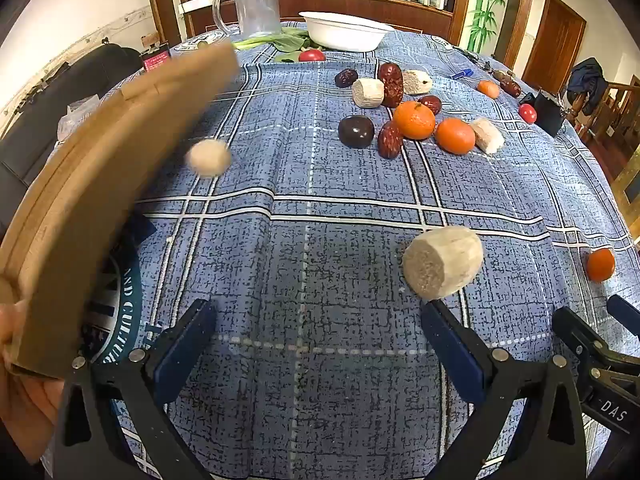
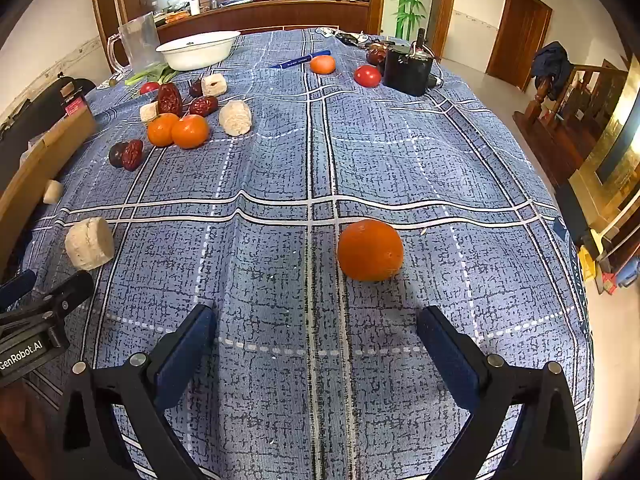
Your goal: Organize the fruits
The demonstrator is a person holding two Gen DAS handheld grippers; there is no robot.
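Note:
Fruit lies scattered on a blue checked tablecloth [image 1: 320, 200]. My left gripper [image 1: 320, 340] hangs open over bare cloth, with a pale cut chunk [image 1: 442, 266] just beyond its right finger. My right gripper [image 2: 316, 344] is open too, and a lone orange [image 2: 370, 250] sits a little ahead of it, slightly right. Farther back is a cluster of two oranges [image 1: 414, 120], red dates [image 1: 390, 140], a dark plum [image 1: 356, 131] and more pale chunks [image 1: 368, 93]. At the left a hand [image 1: 8, 328] holds a tilted, blurred wooden tray [image 1: 100, 168]. A blurred pale piece [image 1: 209, 158] is beside it.
A white bowl [image 1: 344, 30], a glass mug [image 1: 256, 4] and green leaves [image 1: 280, 42] stand at the far end. A black container [image 2: 408, 68], a tomato [image 2: 367, 76], another orange [image 2: 322, 64] and a blue pen [image 2: 296, 62] are at the far right. The table edge drops away right.

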